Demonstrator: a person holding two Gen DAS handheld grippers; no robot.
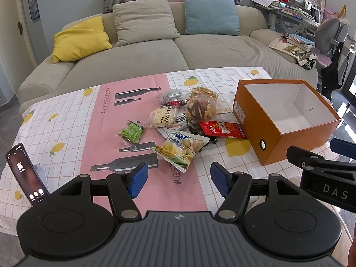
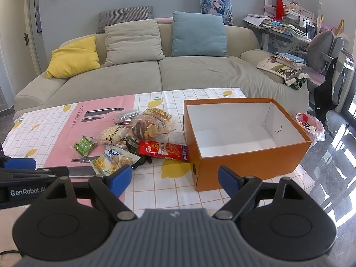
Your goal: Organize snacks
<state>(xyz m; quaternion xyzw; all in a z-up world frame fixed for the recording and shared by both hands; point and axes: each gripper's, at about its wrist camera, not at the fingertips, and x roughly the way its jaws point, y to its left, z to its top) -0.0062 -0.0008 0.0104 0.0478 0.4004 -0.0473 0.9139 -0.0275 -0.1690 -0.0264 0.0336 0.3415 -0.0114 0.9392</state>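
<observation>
Several snack packs lie in a pile mid-table: a green pack (image 1: 131, 131), a white-yellow chip bag (image 1: 181, 148), a red bag (image 1: 222, 129), a clear bag of mixed crackers (image 1: 201, 109) and a popcorn pack (image 1: 161, 116). An empty orange box (image 1: 289, 143) stands right of the pile, with its white inside showing. My left gripper (image 1: 179, 181) is open and empty, above the near table edge in front of the chip bag. My right gripper (image 2: 174, 179) is open and empty, in front of the orange box (image 2: 247, 163) and the red bag (image 2: 163, 151).
A phone (image 1: 25, 175) stands propped at the table's near left. The tablecloth (image 1: 66, 120) is checked with a pink panel. A beige sofa (image 1: 155, 55) with cushions runs behind the table. A pink-lined bin (image 2: 310, 126) sits on the floor right of the box.
</observation>
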